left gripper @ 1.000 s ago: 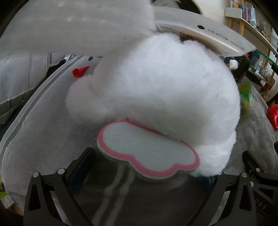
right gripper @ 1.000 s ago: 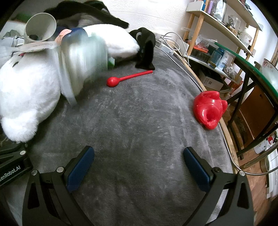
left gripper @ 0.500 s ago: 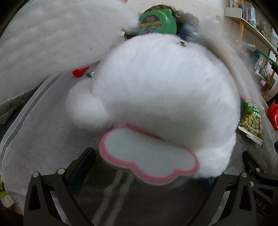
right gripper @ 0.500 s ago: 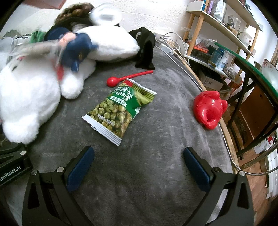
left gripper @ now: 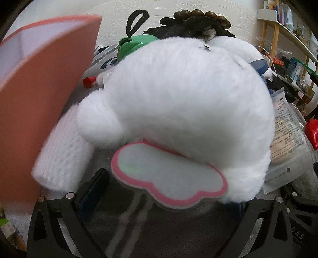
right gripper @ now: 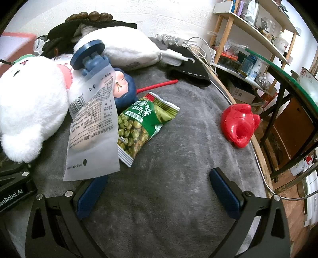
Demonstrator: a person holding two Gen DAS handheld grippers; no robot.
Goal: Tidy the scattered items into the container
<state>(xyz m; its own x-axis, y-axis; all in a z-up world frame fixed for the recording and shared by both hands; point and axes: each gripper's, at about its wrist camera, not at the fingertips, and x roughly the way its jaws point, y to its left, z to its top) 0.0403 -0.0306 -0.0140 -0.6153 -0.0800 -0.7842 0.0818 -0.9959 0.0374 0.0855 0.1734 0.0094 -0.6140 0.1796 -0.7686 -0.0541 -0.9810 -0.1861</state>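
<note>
A big white plush toy (left gripper: 178, 103) fills the left wrist view, its pink-edged foot (left gripper: 169, 176) just above my left gripper (left gripper: 169, 198), which is open and holds nothing. In the right wrist view the plush (right gripper: 29, 107) lies at the left. Beside it lie a frosted printed pouch (right gripper: 93, 131), a green pea snack bag (right gripper: 143, 123), a blue-haired doll (right gripper: 121, 87), a red spoon (right gripper: 159, 85) and a red plastic toy (right gripper: 238, 125). My right gripper (right gripper: 157, 190) is open and empty over the grey cloth. A blurred pink container (left gripper: 39, 95) is at the left.
A white knitted item (left gripper: 61, 150), a green bottle (left gripper: 135, 43) and a red cap (left gripper: 87, 81) lie behind the plush. A black cloth (right gripper: 188, 67), a second white plush (right gripper: 127, 49) and dark beads (right gripper: 89, 16) are at the back. Shelves (right gripper: 254, 39) stand at the right past the table edge.
Several items have tumbled onto the cloth: first the snack bag, then the frosted pouch and the doll. The pink container has come into view at the left. Both grippers have stayed put.
</note>
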